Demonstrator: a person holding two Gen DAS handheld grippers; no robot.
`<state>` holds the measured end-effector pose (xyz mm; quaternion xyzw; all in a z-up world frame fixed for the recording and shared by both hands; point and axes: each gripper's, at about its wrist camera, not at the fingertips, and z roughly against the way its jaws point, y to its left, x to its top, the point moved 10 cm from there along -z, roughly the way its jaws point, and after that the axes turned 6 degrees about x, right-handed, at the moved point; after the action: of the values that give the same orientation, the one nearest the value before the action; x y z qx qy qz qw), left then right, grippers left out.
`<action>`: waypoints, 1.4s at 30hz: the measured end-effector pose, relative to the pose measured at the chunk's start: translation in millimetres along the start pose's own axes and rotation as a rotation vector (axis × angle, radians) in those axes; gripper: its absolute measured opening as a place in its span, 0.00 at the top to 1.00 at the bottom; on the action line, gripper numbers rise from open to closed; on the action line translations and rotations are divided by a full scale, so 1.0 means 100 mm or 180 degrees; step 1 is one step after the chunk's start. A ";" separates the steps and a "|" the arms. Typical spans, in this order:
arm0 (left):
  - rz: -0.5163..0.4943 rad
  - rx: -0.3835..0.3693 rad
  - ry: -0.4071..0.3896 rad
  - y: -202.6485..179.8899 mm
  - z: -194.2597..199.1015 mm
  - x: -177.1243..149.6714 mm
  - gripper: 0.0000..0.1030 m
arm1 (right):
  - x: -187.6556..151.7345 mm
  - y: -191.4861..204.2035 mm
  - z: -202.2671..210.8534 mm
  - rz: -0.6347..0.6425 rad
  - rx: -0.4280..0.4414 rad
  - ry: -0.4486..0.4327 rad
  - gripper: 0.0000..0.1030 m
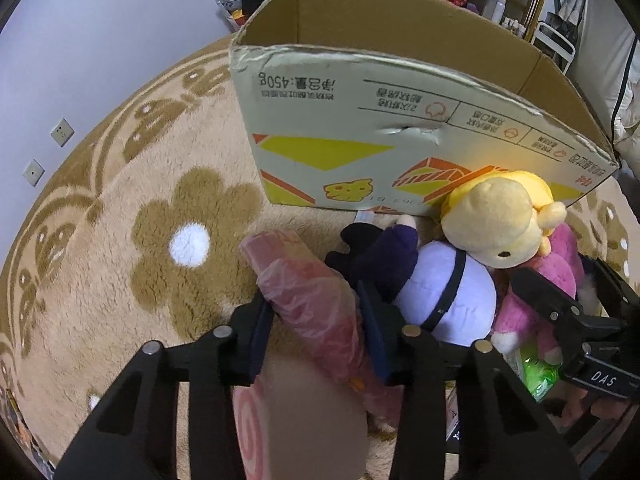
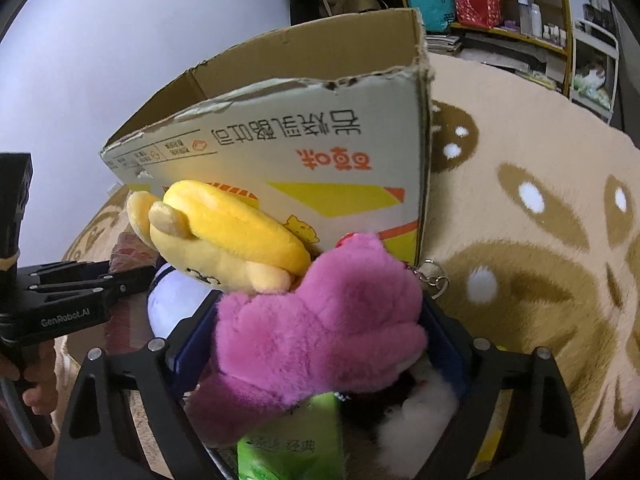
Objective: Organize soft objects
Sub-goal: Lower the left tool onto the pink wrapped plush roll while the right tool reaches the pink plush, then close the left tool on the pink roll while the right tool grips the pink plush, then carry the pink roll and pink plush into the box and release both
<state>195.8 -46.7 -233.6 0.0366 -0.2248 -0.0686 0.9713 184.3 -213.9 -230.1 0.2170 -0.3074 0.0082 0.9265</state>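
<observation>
My left gripper [image 1: 316, 308] is shut on a pink soft roll in clear plastic wrap [image 1: 308, 300], a pad on each side of it. To its right is a pile of toys: a white and dark purple plush [image 1: 444, 292], a yellow plush [image 1: 496, 220] on top, and a pink fluffy plush [image 1: 560, 264]. In the right wrist view my right gripper [image 2: 320, 332] straddles the pink fluffy plush [image 2: 320, 320], and both wide-set pads touch its fur. The yellow plush [image 2: 224, 236] leans on it. An open cardboard box [image 1: 360, 120] stands just behind the pile.
A beige rug with brown flowers [image 1: 120, 240] covers the floor. A green packet [image 2: 288, 440] and a white fluffy thing [image 2: 416, 420] lie under the pink plush. A metal keyring [image 2: 434, 276] hangs by the box corner. Cluttered shelves [image 2: 520, 8] stand behind.
</observation>
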 end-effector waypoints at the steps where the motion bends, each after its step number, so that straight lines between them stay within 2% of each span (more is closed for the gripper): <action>1: 0.0001 -0.0009 -0.0017 -0.01 0.02 0.00 0.69 | 0.00 -0.01 0.00 -0.0024 0.0013 0.0004 0.08; 6: 0.0027 0.0002 -0.0170 -0.03 0.17 0.04 0.78 | 0.06 -0.04 0.02 -0.0037 0.0013 -0.0006 0.10; 13: 0.0047 0.0078 -0.0273 -0.02 0.35 0.10 0.81 | 0.09 0.03 0.20 0.0074 -0.0015 -0.0133 0.11; 26: 0.0164 0.0190 -0.0727 0.22 0.85 0.29 0.83 | 0.21 0.08 0.68 0.0059 -0.0039 -0.0543 0.11; 31: 0.0113 0.0287 -0.0957 0.28 1.11 0.34 0.83 | 0.30 0.16 0.86 0.0082 0.0019 -0.0698 0.11; 42: 0.0124 0.0298 -0.1464 0.36 1.56 0.72 0.84 | 0.62 0.45 1.23 0.0394 -0.0008 -0.1067 0.11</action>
<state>195.5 -27.7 -59.0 0.0607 -0.4438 -0.0458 0.8929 158.2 -230.3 -88.9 0.1949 -0.4704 0.0286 0.8602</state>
